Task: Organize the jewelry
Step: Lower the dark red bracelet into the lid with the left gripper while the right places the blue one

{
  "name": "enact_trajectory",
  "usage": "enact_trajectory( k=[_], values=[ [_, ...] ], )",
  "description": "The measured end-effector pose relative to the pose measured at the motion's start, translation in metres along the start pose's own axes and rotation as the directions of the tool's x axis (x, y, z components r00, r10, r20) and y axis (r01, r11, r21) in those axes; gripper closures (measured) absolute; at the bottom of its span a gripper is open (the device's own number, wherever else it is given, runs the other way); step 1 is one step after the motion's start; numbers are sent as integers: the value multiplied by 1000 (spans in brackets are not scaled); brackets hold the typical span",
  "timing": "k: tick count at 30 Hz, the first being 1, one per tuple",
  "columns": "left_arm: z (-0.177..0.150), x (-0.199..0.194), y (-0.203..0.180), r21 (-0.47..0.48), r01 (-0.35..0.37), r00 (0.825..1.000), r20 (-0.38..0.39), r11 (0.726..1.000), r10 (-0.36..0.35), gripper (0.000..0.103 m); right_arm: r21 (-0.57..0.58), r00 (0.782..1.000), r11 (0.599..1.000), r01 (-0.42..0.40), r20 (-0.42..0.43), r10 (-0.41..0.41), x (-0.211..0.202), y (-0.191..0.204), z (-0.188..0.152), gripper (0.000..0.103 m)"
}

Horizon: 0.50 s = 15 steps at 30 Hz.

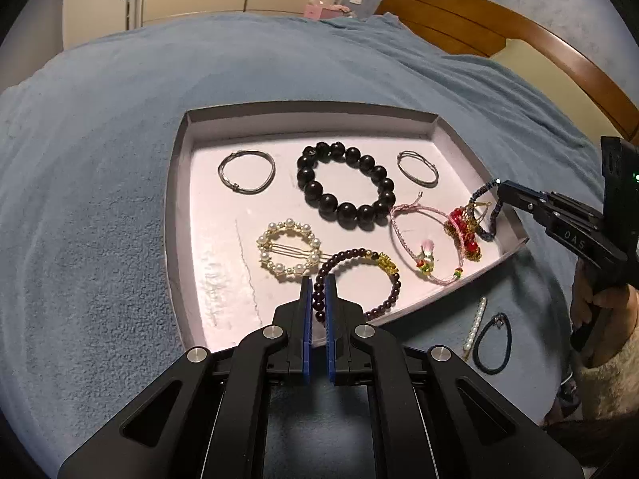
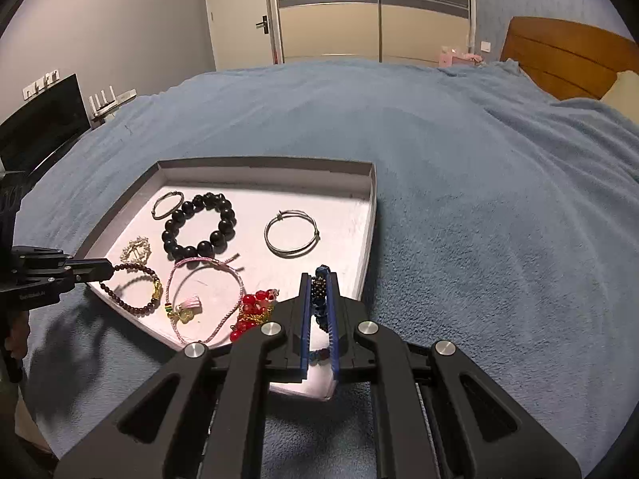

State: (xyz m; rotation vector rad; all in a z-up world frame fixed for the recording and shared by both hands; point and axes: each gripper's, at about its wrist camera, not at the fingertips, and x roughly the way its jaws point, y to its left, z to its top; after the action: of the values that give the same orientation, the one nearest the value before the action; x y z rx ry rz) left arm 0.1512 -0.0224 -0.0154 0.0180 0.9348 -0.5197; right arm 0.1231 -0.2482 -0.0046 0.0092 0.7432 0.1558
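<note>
While a blue blanket (image 1: pixel 120 159) covers the bed, a shallow grey tray (image 1: pixel 179 183) with a pale floor lies on it and holds most of the jewelry. Across the tray's far side sit a thin silver bangle (image 1: pixel 247 171), a big black bead bracelet (image 1: pixel 345 185) and a second silver bangle (image 1: pixel 417 168); nearer lie a pearl ring clip (image 1: pixel 289 249) and a pink cord bracelet (image 1: pixel 425 245). The left gripper (image 1: pixel 318 299) is pressed together on a dark red bead bracelet (image 1: pixel 359 279) at the tray's near edge, one bead caught between its blue pads. The right gripper (image 2: pixel 319 307) pinches a dark blue braided bracelet (image 2: pixel 320 291) over the tray's right corner, just beside a red bead and gold chain piece (image 2: pixel 251 313). Outside the tray, on the blanket, lie a pearl hair pin (image 1: pixel 475 325) and a black hair tie (image 1: pixel 493 343).
</note>
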Motion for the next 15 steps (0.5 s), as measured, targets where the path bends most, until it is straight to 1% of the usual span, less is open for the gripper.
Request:
enact_trajectory(
  k=[6, 11, 14, 15],
  values=[
    [2, 2, -1, 18, -24, 1000, 1, 1000, 24, 96, 18, 1000, 1000, 0, -4, 0, 4, -5, -2, 96],
    [2, 0, 0, 18, -34, 999, 1, 999, 34, 96, 29, 1000, 1000, 1, -1, -1, 3, -8, -1, 96],
    [3, -2, 0, 19, -52, 999, 7, 998, 52, 96, 34, 1000, 999, -2, 4, 1, 0, -8, -1, 96],
    [3, -4, 1, 16, -58, 998, 9, 998, 58, 92, 33, 1000, 999, -1, 7, 1, -2, -7, 0, 96]
  ],
)
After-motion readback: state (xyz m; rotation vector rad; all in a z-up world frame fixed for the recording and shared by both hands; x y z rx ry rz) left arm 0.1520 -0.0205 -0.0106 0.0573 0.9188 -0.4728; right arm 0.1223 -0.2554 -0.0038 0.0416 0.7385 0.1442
